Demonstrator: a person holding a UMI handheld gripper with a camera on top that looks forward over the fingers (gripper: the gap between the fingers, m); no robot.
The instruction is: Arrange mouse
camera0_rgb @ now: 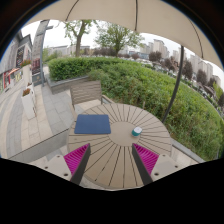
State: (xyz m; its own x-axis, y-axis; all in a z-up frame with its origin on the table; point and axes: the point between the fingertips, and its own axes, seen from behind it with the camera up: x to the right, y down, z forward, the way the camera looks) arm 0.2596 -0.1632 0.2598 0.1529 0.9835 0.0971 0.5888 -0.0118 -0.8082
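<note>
A round slatted wooden table (112, 150) stands outdoors under a parasol. A dark blue rectangular mouse mat (92, 124) lies on its far left part. A small teal object (137, 131) sits on the table's right part; I cannot tell whether it is the mouse. My gripper (112, 160) hovers above the table's near side. Its two fingers with magenta pads (76, 157) stand wide apart with only bare table between them. The mat lies just beyond the left finger; the teal object lies just beyond the right finger.
A wooden chair (87, 93) stands behind the table. A parasol pole (178, 75) rises at the right. Hedge and lawn (150, 85) lie beyond, with a paved path (25, 115) and another chair on the left.
</note>
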